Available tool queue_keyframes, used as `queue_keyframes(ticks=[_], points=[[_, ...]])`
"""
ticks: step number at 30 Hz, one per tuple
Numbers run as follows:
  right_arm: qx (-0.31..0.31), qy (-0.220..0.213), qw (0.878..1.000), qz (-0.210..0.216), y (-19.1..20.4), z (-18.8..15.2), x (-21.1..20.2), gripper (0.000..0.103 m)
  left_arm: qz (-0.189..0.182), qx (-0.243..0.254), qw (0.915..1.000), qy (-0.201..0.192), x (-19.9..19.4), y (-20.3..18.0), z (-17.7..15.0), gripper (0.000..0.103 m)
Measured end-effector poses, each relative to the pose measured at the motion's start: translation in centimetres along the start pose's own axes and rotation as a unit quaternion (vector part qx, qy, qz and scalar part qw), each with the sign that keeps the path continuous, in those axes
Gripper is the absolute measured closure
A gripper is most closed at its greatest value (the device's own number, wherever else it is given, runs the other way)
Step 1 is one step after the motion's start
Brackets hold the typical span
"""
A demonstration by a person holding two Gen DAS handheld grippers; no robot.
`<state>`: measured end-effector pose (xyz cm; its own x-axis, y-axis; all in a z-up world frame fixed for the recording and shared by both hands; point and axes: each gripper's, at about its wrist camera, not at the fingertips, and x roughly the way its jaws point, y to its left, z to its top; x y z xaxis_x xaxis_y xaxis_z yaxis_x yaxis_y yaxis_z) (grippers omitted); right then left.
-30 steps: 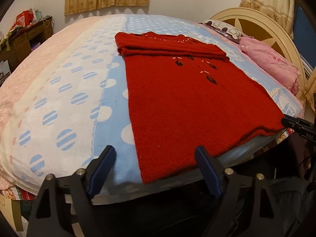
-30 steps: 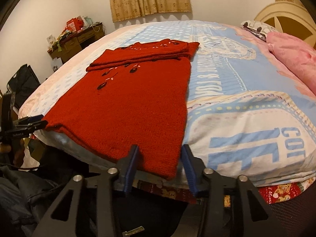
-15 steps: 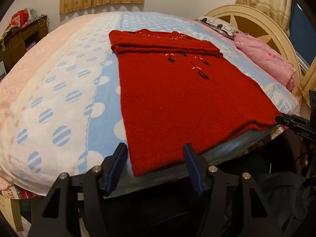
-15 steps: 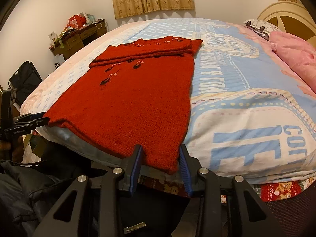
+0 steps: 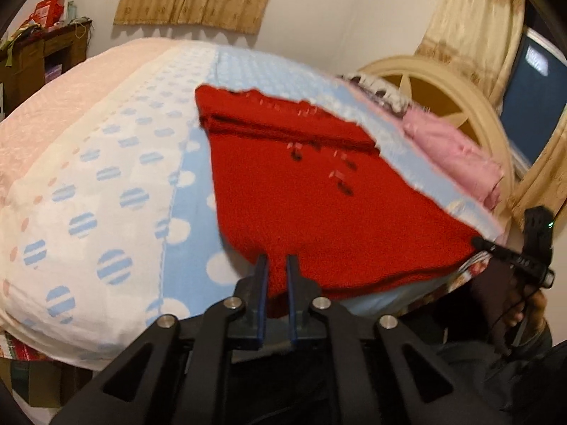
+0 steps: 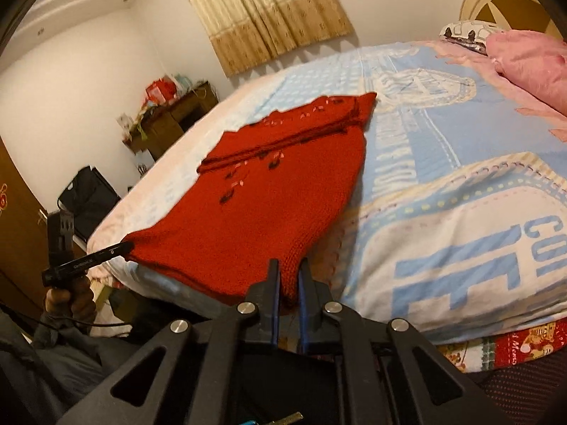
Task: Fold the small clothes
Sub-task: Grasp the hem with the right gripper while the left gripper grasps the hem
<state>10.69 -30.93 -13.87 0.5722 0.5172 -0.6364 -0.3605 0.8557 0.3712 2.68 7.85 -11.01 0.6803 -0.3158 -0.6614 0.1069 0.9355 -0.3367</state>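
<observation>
Red knitted fabric, a sweater, was spread flat on the bed, its far end already folded back into a thick band at about 12 o'clock in the left wrist view. Small dark and pale motifs were seen scattered below that band. The near hem hung slightly over the edge of the bed.

The left gripper was seen at 6 o'clock of its own view, with its blue-padded fingers drawn close together and clamped on the near left corner of the hem. The right gripper was likewise seen with its fingers pressed on the near right corner of the sweater, a fold of red knit being pinched between them. Each gripper was also caught in the other's view: the right one at 3 o'clock, touching the hem corner, and the left one at 9 o'clock, its tips meeting the opposite corner.

The bed was covered with a blue and white quilt with large printed letters on one side and striped dots on the other. A pink pillow lay at 2 o'clock near the cream headboard. Curtains hung on the far wall, and a cluttered wooden desk stood at 10 o'clock in the right wrist view.
</observation>
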Motion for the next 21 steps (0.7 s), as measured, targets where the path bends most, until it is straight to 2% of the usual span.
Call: queue_keyframes(ticks=[8, 21], points=[[0.016, -0.04, 0.999, 0.032, 0.2, 2.0, -1.3, 0.095, -0.012, 0.001, 0.9996, -0.025, 0.0, 0.0, 2.1, 0.096], [0.016, -0.095, 0.994, 0.048, 0.7, 7.9, -2.0, 0.095, -0.051, -0.022, 0.9969, -0.056, -0.2, 0.2, 7.4, 0.097]])
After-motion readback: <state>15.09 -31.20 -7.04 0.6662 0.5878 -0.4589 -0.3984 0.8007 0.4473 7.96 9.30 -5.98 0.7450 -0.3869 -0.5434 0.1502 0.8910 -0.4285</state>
